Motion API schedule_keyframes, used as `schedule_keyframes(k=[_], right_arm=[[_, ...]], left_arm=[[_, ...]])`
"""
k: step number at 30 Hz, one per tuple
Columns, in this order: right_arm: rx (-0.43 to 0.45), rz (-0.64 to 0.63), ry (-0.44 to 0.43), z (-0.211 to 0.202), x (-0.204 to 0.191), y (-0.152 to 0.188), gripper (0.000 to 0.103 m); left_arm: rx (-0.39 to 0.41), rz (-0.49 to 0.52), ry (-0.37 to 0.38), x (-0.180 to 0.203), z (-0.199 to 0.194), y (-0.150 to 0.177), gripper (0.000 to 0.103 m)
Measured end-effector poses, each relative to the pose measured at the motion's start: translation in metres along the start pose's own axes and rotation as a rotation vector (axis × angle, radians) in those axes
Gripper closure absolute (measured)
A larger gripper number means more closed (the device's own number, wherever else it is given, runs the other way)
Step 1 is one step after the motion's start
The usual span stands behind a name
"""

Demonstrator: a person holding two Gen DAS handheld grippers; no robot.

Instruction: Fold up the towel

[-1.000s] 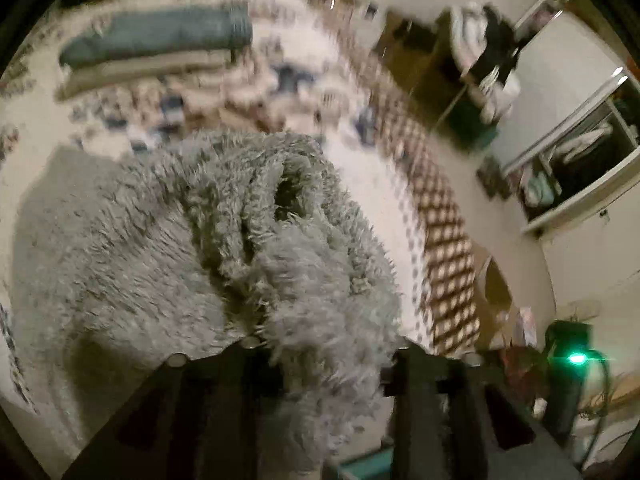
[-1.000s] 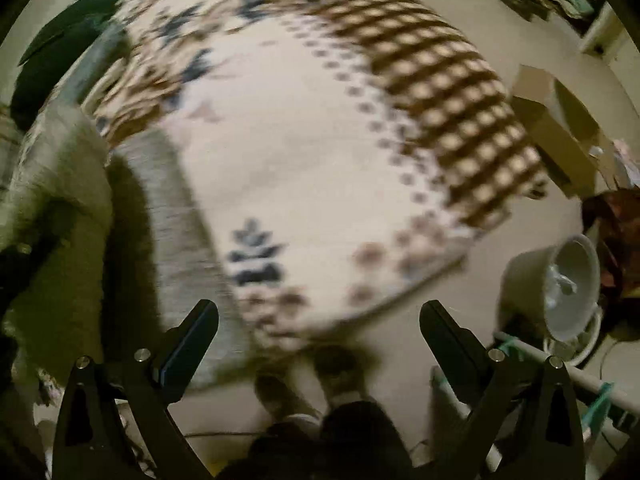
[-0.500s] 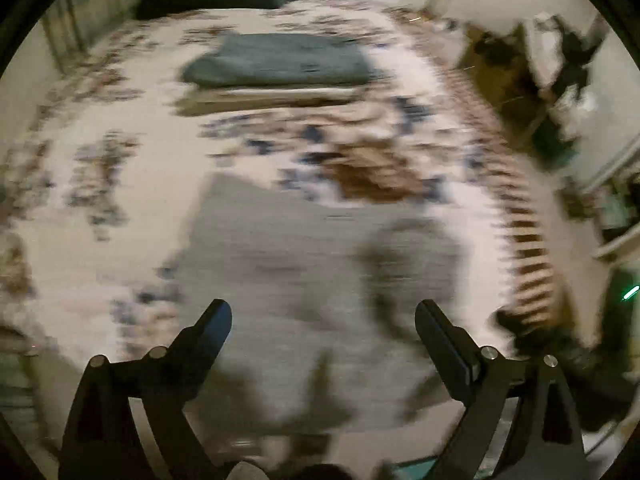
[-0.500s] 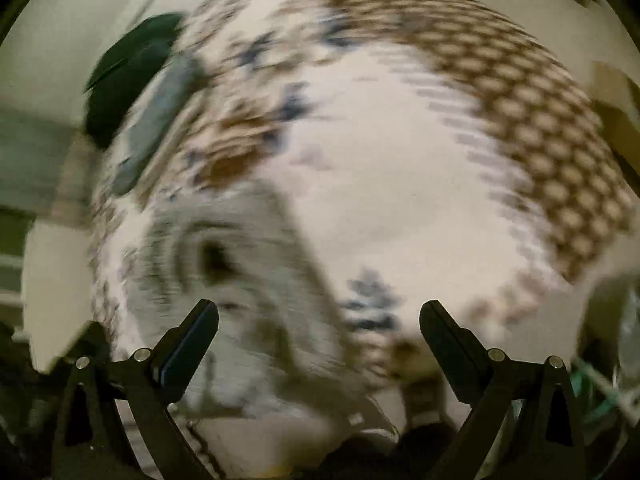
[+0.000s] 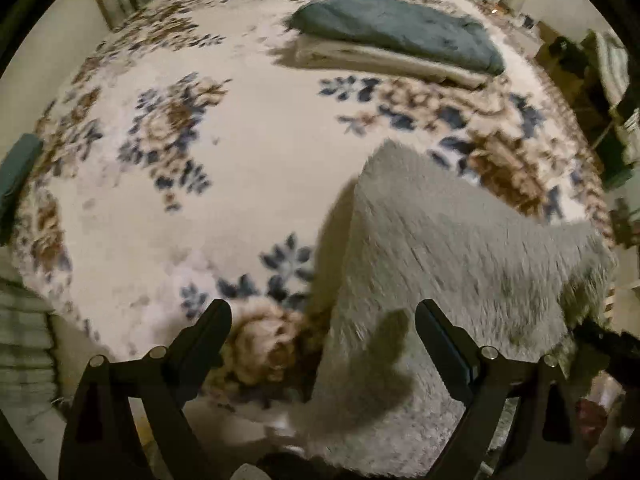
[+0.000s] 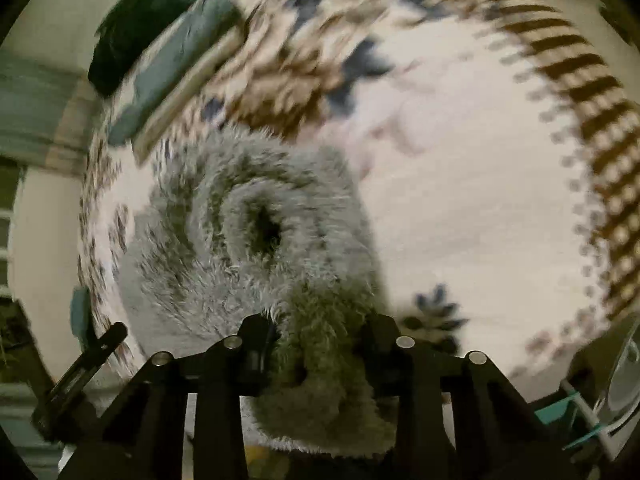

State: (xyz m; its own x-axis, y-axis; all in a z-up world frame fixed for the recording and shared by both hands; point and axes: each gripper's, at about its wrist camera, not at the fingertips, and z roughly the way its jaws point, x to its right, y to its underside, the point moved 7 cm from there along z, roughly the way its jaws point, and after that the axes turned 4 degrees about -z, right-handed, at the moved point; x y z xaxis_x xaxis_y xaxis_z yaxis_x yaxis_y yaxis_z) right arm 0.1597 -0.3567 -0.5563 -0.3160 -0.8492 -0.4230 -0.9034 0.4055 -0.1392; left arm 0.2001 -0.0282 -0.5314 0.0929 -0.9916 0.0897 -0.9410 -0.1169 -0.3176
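Observation:
A shaggy grey towel (image 5: 448, 248) lies on a flower-patterned bed cover (image 5: 224, 152), with its right side lifted. My left gripper (image 5: 323, 326) hangs open above the towel's near left edge, nothing between its fingers. In the right wrist view the same grey towel (image 6: 248, 240) bunches up in a curl right in front of the camera. My right gripper (image 6: 320, 340) is shut on a thick fold of it. The left gripper's black finger (image 6: 80, 364) shows at the lower left of that view.
A stack of folded towels, dark teal (image 5: 400, 32) on cream, sits at the far side of the bed. A dark pillow (image 6: 148, 20) lies beyond it. Furniture and clutter (image 5: 600, 92) line the right of the bed. A fan (image 6: 624, 376) stands by the bed's near corner.
One second ago the left gripper held the towel and the right was open. The left has let go and stands open; the right has shut on the towel.

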Motion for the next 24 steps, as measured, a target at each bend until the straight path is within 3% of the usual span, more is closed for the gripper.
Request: schedule_keyframes(k=[4, 6, 7, 8, 9, 12, 15, 17, 18, 19, 21, 22, 24], right_arm=[[0.015, 0.078, 0.106, -0.023, 0.044, -0.001, 0.066], [-0.049, 0.141, 0.126, -0.01, 0.071, 0.002, 0.056], [-0.096, 0.153, 0.107, -0.001, 0.076, 0.005, 0.053], [-0.134, 0.171, 0.085, 0.005, 0.08, 0.006, 0.044], [-0.135, 0.195, 0.079, 0.005, 0.084, 0.007, 0.042], [-0.04, 0.256, 0.029, -0.018, 0.086, 0.009, 0.039], [0.008, 0.284, -0.058, -0.029, 0.076, 0.015, 0.027], [-0.048, 0.269, -0.11, -0.012, 0.07, 0.019, 0.027], [-0.12, 0.271, -0.129, 0.01, 0.068, 0.031, 0.027], [-0.176, 0.272, -0.105, 0.026, 0.073, 0.042, 0.029], [-0.301, 0.233, 0.072, 0.053, 0.093, 0.073, 0.029], [-0.321, 0.232, 0.109, 0.059, 0.104, 0.084, 0.029], [-0.314, 0.268, 0.077, 0.052, 0.109, 0.088, 0.029]], left_arm=[[0.008, 0.044, 0.032, 0.021, 0.002, -0.024, 0.009], [0.011, 0.055, 0.061, 0.036, 0.009, -0.036, 0.009], [0.007, 0.062, 0.075, 0.045, 0.013, -0.04, 0.009], [-0.002, 0.07, 0.084, 0.053, 0.017, -0.043, 0.009], [-0.016, 0.08, 0.103, 0.064, 0.024, -0.047, 0.009], [-0.026, 0.126, 0.101, 0.083, 0.036, -0.052, 0.009], [-0.038, 0.19, 0.063, 0.094, 0.052, -0.05, 0.009], [-0.043, 0.212, 0.035, 0.093, 0.063, -0.048, 0.009], [-0.047, 0.215, 0.021, 0.091, 0.069, -0.048, 0.009], [-0.052, 0.212, 0.015, 0.089, 0.074, -0.049, 0.009], [-0.07, 0.198, 0.02, 0.085, 0.081, -0.051, 0.007], [-0.088, 0.184, 0.05, 0.085, 0.082, -0.052, 0.007], [-0.092, 0.184, 0.057, 0.085, 0.078, -0.053, 0.007]])
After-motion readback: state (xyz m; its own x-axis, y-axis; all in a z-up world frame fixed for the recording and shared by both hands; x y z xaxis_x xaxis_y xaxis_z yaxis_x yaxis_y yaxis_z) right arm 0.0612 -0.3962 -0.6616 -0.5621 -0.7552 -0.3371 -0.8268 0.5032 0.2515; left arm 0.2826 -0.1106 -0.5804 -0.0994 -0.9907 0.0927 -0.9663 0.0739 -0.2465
